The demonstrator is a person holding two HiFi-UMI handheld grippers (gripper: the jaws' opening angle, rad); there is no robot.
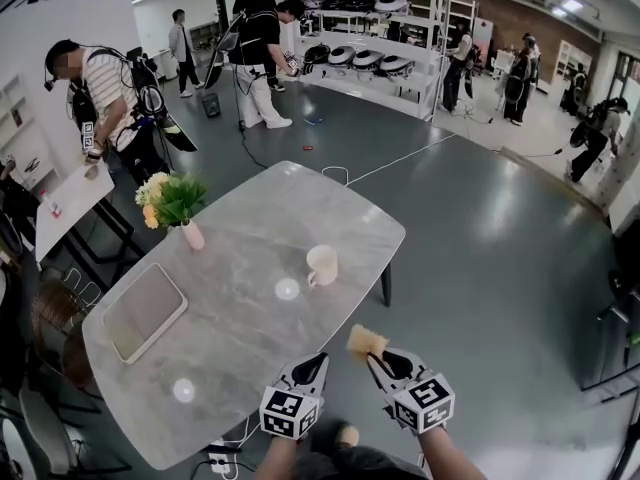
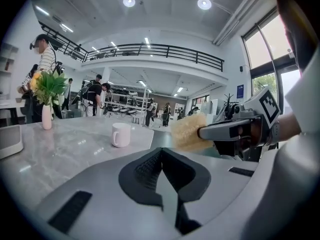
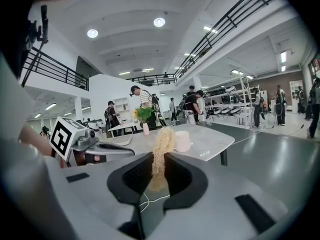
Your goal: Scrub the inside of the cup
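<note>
A white cup (image 1: 321,265) stands upright on the grey marble table (image 1: 240,298), its handle toward the near side; it shows too in the left gripper view as the cup (image 2: 120,134) and in the right gripper view as the cup (image 3: 182,141). My right gripper (image 1: 371,353) is shut on a yellow scrub sponge (image 1: 364,341), held over the table's near edge, short of the cup. The sponge (image 3: 161,151) stands upright between the jaws. My left gripper (image 1: 312,365) is shut with nothing in it, beside the right one.
A pink vase of flowers (image 1: 176,208) stands at the table's far left, and a flat grey tray (image 1: 143,311) lies on its left side. Several people work in the hall behind, near shelving (image 1: 375,53). A white cable (image 1: 400,160) runs across the floor.
</note>
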